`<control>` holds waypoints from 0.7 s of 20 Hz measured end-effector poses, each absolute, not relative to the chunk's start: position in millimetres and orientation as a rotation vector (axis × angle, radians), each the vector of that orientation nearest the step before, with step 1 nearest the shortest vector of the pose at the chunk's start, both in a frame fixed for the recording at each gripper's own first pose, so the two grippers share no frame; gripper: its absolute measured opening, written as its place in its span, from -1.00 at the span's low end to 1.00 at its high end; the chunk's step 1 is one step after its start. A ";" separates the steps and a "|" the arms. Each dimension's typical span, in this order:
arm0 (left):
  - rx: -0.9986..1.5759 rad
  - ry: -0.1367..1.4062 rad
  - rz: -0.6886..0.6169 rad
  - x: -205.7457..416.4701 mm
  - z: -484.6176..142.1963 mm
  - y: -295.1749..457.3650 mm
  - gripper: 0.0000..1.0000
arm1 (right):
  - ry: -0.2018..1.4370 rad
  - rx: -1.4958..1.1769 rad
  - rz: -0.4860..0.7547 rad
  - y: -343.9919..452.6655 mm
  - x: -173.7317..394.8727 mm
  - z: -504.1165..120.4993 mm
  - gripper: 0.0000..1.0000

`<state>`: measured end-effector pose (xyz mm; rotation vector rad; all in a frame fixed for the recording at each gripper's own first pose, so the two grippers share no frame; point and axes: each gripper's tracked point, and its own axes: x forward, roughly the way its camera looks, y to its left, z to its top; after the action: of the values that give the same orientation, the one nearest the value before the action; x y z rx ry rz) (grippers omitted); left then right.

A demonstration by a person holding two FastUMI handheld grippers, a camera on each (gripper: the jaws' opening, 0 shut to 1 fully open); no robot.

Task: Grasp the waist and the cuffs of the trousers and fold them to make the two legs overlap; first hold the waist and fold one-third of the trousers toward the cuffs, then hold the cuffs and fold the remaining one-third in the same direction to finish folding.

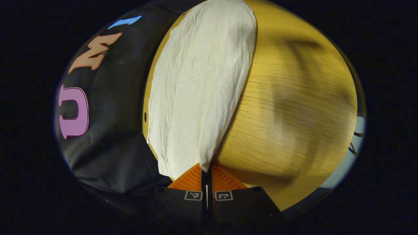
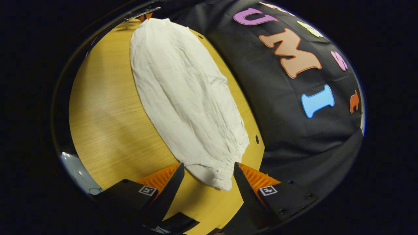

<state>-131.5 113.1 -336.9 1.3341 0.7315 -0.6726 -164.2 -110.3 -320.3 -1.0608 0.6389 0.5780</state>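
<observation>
While the white trousers [image 1: 199,85] lie flat along the far side of the wooden desk [image 1: 294,107], the left tool [image 1: 206,174] is pressed together, pinching one end of the cloth; the right tool [image 2: 209,174] is spread wide, with the other end of the trousers lying between its fingers [image 2: 163,178].
</observation>
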 end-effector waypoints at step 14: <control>1.341 0.744 -0.659 -132.7 -338.1 113.6 -1.00 | 0.627 -1.216 0.614 -98.6 -131.3 -349.8 0.67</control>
<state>-132.7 113.6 -338.1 1.3414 0.7441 -0.6592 -131.3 -98.6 -349.8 -1.2163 0.6270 0.6144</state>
